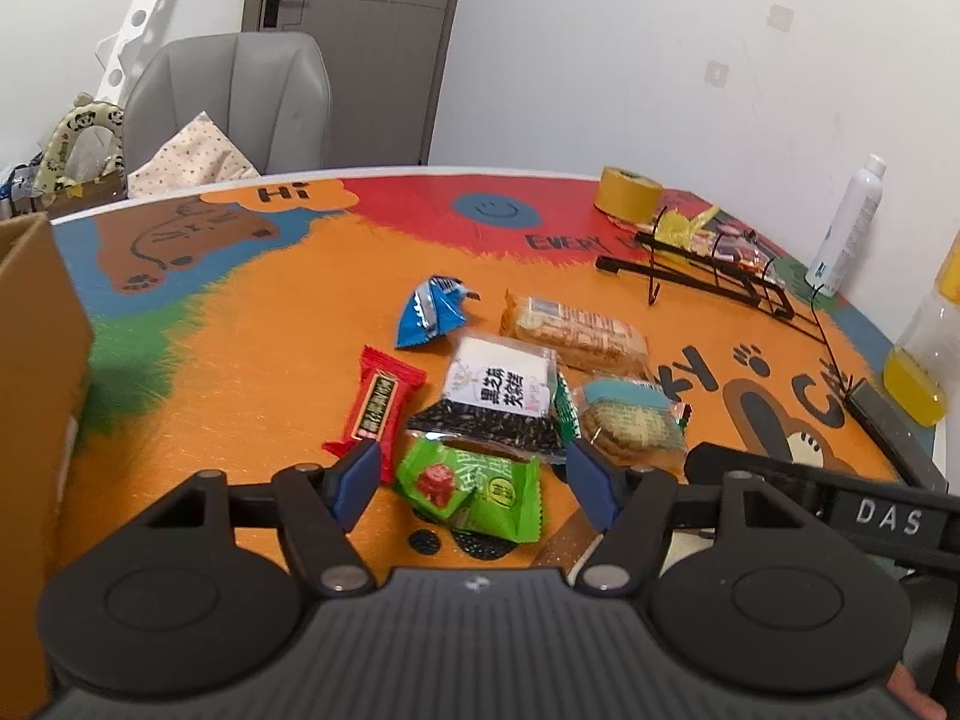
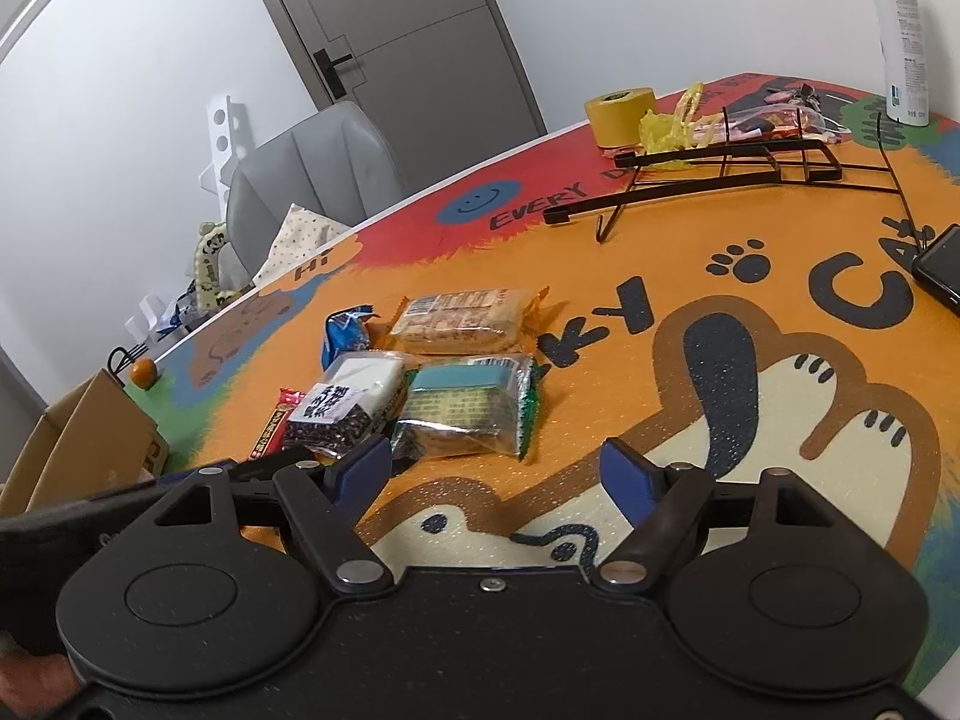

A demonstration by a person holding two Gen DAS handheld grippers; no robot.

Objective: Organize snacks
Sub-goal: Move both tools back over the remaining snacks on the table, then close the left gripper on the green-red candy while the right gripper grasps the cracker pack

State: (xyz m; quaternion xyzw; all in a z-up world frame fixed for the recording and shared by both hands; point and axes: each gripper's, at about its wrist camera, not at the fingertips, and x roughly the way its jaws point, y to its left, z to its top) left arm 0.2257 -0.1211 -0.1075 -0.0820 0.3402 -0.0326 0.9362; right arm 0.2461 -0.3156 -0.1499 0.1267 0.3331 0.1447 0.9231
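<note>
Several snack packets lie mid-table. In the left wrist view: a green packet [image 1: 480, 489], a red bar [image 1: 377, 405], a black sesame packet [image 1: 501, 399], a blue packet [image 1: 433, 311], an orange cracker pack [image 1: 573, 333] and a teal biscuit pack [image 1: 630, 417]. My left gripper [image 1: 474, 480] is open, low over the table, its fingers either side of the green packet. My right gripper [image 2: 501, 474] is open and empty, just short of the teal biscuit pack [image 2: 471, 411]; the sesame packet [image 2: 345, 408], red bar [image 2: 276, 423], blue packet [image 2: 345, 330] and cracker pack [image 2: 462, 321] lie beyond.
A cardboard box [image 1: 36, 360] stands at the left edge. A black wire rack [image 1: 720, 276] lies flat at the far right, with a yellow tape roll [image 1: 627, 192], a white bottle [image 1: 846, 228], a juice bottle [image 1: 927, 348] and a phone [image 2: 939, 264] nearby. A grey chair [image 1: 240, 108] stands behind the table.
</note>
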